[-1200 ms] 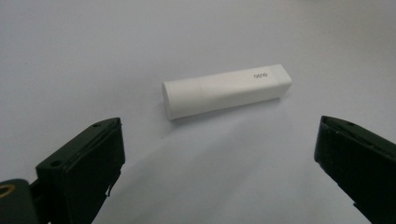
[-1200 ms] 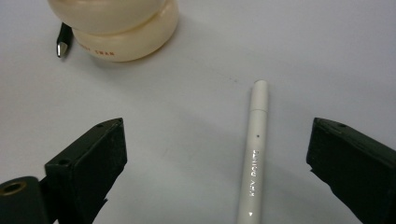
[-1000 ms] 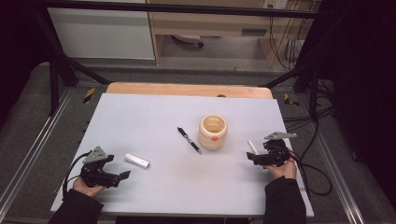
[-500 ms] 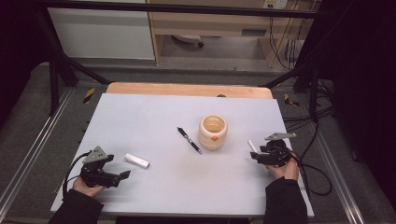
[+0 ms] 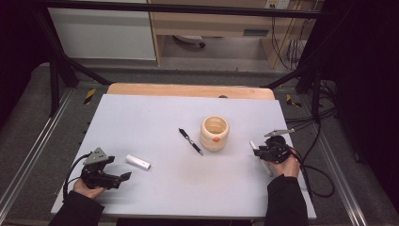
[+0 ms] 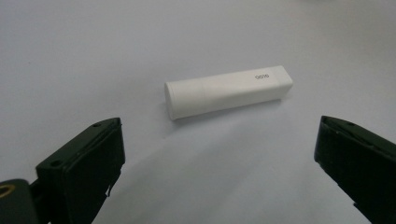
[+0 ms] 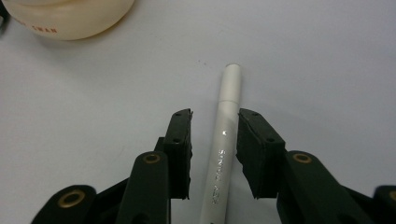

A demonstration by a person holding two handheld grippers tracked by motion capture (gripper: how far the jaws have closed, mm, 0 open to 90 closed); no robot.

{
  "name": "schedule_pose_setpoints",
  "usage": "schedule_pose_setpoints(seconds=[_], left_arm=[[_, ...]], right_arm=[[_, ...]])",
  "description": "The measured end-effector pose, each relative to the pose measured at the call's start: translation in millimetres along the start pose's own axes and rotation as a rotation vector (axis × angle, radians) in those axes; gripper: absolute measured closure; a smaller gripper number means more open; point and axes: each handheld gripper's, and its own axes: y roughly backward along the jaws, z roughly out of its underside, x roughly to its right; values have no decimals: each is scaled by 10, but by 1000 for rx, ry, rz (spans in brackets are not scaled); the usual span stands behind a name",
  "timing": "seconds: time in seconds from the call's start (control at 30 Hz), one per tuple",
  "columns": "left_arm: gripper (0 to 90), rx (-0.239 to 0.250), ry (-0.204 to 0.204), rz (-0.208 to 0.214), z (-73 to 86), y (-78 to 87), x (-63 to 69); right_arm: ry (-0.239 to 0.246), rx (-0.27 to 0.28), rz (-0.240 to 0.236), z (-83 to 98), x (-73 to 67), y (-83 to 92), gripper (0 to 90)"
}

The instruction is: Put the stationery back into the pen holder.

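High view: right gripper [image 5: 258,151] low over white pen [image 5: 260,157] near table [image 5: 155,117] right edge, right of cup [image 5: 215,133]. Left gripper [image 5: 123,176] idle beside white stick [image 5: 138,162].

Left gripper view: jaws wide, empty, stick [image 6: 228,91] ahead.

Right gripper view: jaws just been closing, pen [image 7: 223,144] between pads, slight gaps remain. Risk: uneven contact rolls pen sideways; grip far from middle, may tilt on lift.

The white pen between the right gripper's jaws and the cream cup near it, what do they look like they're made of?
White pen: probably glossy plastic, given the bright highlight along its smooth barrel and the printed silver lettering. Cream cup: smooth with a soft sheen, thick-walled, a small orange mark on its side; it could be glazed ceramic or plastic, and the look leaves that open.
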Motion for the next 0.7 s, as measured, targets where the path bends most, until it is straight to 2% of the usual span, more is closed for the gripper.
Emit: schedule_pose_setpoints(seconds=[0.23,0.7], left_arm=[[21,-1,1,-2,0,-1,-2],[20,-2,-3,0,-4,1,-1]], right_arm=[[4,-21,-4,2,17,-55,727],[3,-37,-4,14,51,-117,762]])
